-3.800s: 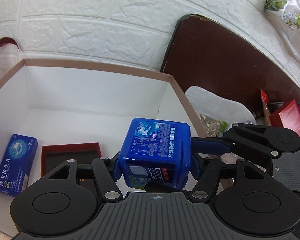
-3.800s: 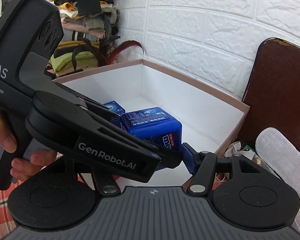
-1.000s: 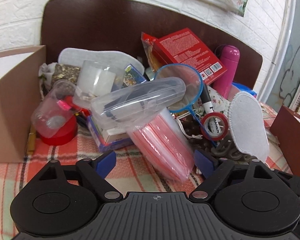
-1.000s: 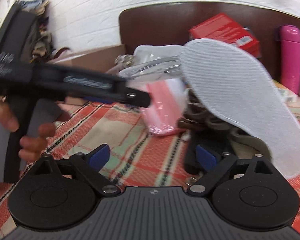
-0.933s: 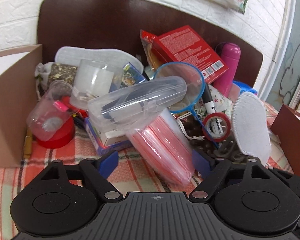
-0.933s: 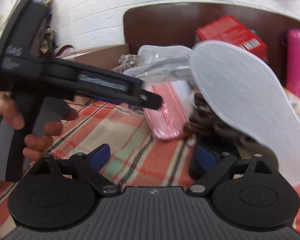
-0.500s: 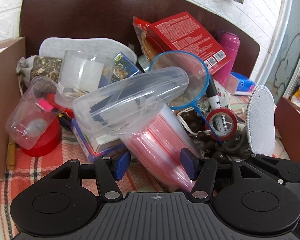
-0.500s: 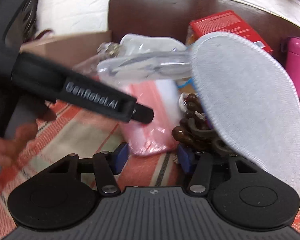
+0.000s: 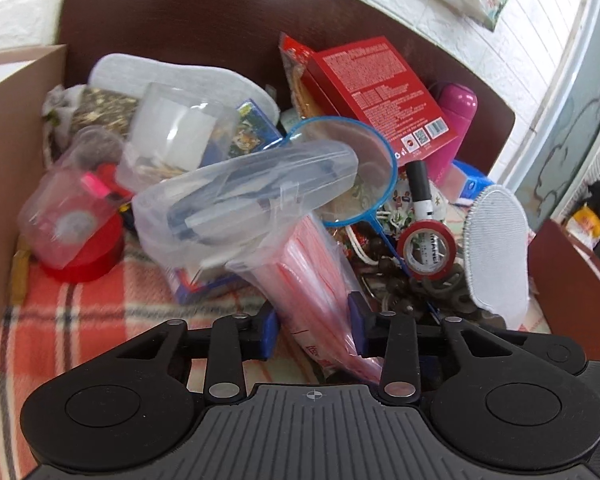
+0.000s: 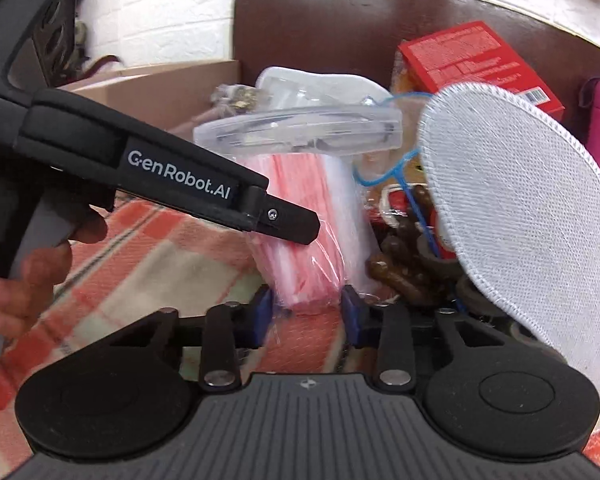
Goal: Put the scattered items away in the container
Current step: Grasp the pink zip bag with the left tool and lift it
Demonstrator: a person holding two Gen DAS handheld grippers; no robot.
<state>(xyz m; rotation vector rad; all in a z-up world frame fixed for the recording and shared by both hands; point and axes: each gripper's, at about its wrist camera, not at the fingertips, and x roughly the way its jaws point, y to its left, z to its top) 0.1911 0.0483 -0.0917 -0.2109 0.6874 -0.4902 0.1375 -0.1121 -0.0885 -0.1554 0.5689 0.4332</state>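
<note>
A clear bag of red-striped zip bags (image 9: pixel 316 276) lies on the plaid cloth, leaning on the pile. My left gripper (image 9: pixel 314 330) has its blue pads on both sides of the bag's near end and is shut on it. My right gripper (image 10: pixel 306 308) is closed on the same bag (image 10: pixel 300 236) from its own side. A clear plastic case (image 9: pixel 244 196) rests on top of the bag. The cardboard container (image 9: pixel 8 140) stands at the left. The left gripper's body (image 10: pixel 148 172) crosses the right wrist view.
The pile holds a red box (image 9: pixel 380 92), a blue-rimmed net (image 9: pixel 352 172), red tape (image 9: pixel 426 252), a white insole (image 9: pixel 496 256), a pink bottle (image 9: pixel 456 120), clear cups (image 9: pixel 176 132) and a red lid (image 9: pixel 88 256). A dark headboard (image 9: pixel 220 28) stands behind.
Both grippers moved forward onto the bag of zip bags and closed from wide open to pinching it. Earlier the left gripper held a blue box over the container.
</note>
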